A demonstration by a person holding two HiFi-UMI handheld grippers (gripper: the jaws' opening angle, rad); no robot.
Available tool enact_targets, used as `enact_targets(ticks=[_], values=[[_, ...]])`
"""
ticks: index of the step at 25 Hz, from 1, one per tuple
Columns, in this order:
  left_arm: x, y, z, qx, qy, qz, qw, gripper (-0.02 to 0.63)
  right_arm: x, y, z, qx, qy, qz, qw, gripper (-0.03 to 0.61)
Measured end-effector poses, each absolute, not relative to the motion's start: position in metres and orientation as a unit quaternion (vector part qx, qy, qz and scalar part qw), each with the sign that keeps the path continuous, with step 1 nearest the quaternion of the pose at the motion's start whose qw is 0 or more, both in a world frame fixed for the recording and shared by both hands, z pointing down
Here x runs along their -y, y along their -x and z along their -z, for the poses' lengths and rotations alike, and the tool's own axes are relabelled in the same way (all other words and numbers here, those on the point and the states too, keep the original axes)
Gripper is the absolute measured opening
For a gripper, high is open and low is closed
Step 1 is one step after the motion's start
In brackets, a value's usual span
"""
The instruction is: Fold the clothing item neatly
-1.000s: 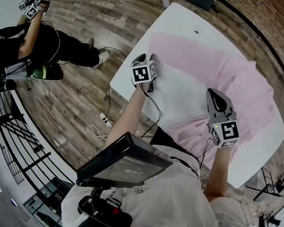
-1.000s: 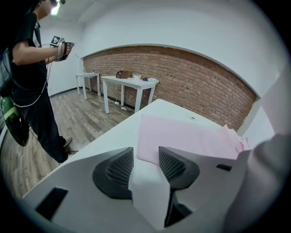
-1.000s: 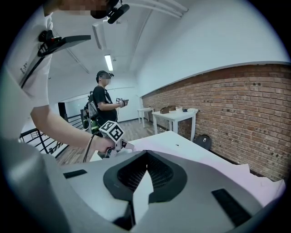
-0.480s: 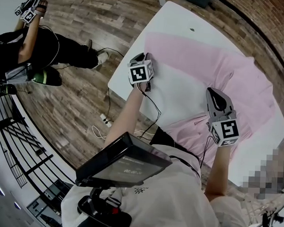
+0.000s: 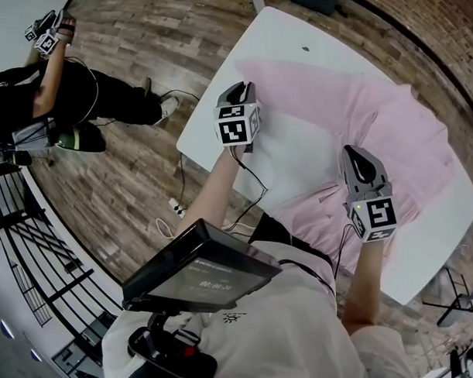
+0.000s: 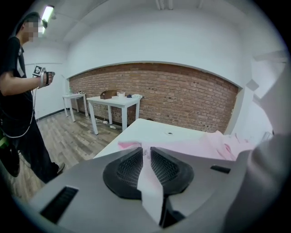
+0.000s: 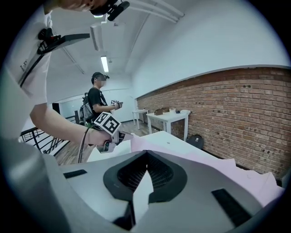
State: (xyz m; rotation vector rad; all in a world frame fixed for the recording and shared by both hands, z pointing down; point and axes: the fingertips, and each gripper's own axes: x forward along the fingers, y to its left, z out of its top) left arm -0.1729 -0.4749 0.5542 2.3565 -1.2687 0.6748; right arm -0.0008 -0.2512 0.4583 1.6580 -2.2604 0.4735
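The right tool (image 5: 353, 153) pinches the pink shirt (image 5: 408, 144), its body hiding the contact.

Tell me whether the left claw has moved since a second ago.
Yes. The left claw has risen off the white table near its left edge, toward the camera, its jaws having just closed further on the pink garment.

I'm seeing a pale pink garment (image 5: 401, 128) lying over a white table (image 5: 211, 125). I'm steering the grey left gripper (image 5: 238, 89) and the grey right gripper (image 5: 353, 153), each wearing black-and-white square markers. Brown wood grain is streaking the floor (image 5: 128, 188); red brick is patterning the wall (image 6: 182, 95).
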Motion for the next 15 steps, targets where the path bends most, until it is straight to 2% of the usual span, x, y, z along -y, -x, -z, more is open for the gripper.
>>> enact_targets(ticks=[15], values=[[0.431, 0.077, -0.502, 0.371, -0.892, -0.227, 0.125, 0.044, 0.185, -0.051, -0.445, 0.737, -0.640, -0.169, 0.137, 0.005]])
